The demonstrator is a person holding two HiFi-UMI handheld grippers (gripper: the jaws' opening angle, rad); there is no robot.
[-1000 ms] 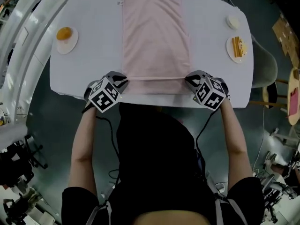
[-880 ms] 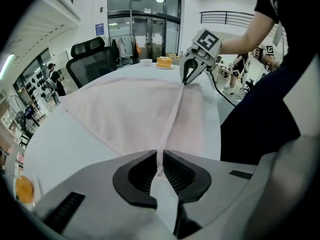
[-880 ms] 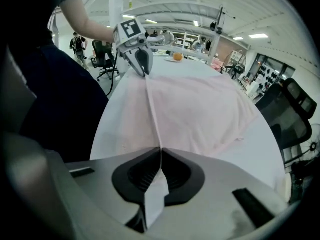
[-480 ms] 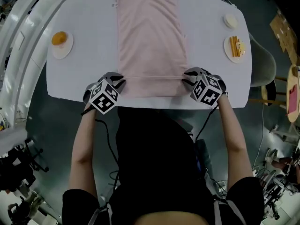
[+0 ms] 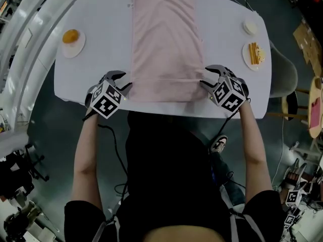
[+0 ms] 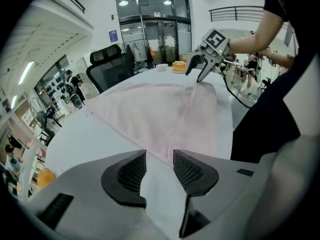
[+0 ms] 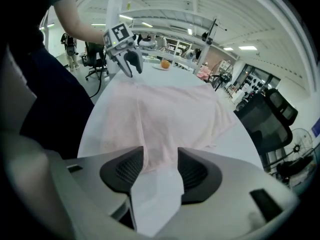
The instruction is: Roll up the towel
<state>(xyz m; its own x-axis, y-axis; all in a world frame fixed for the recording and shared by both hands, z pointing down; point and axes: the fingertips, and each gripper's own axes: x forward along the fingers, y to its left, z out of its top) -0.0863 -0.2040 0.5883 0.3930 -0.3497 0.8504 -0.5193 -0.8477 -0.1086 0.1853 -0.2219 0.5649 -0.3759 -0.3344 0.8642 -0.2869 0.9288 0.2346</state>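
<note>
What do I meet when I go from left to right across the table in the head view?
Plate with an orange item → left tongs → pink towel → right tongs → plate with yellow food. Both tongs are opening, nothing gripped between their jaws.

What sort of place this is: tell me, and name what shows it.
Probably an open-plan office or lab hall, not a home. A black office chair, tall glass doors and ceiling strip lights stand around the white table with the pink towel.
</note>
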